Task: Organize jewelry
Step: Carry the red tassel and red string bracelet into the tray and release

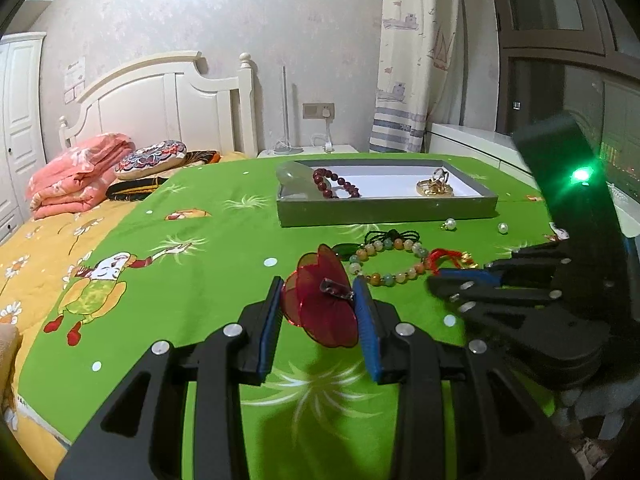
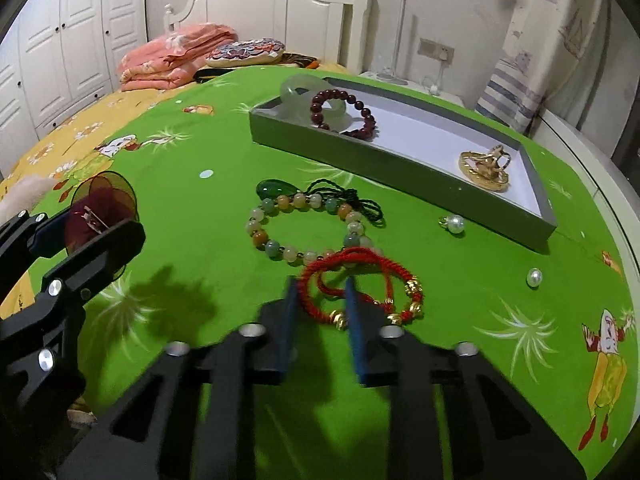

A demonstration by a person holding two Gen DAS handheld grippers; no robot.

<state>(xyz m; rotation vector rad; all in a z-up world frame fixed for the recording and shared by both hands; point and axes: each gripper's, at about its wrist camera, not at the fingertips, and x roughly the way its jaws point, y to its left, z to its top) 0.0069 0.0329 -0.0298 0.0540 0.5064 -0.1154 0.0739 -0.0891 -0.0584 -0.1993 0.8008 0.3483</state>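
My left gripper (image 1: 318, 292) is shut on a red translucent flower brooch (image 1: 324, 304) and holds it above the green bedspread; it shows too in the right wrist view (image 2: 98, 210). My right gripper (image 2: 320, 290) is open, its blue pads on either side of part of a red cord bracelet with gold beads (image 2: 360, 292) lying on the spread. A multicolour bead bracelet (image 2: 304, 224) and a green pendant on black cord (image 2: 276, 190) lie just beyond. The grey tray (image 2: 396, 178) holds a pale jade bangle (image 2: 304, 98), a dark red bead bracelet (image 2: 344, 110) and gold jewelry (image 2: 486, 168).
Two loose pearls (image 2: 456, 224) (image 2: 534, 278) lie on the spread near the tray's right end. Folded pink bedding (image 2: 176, 56) and a patterned pillow (image 2: 248, 52) sit by the white headboard. A nightstand and curtain stand beyond the bed.
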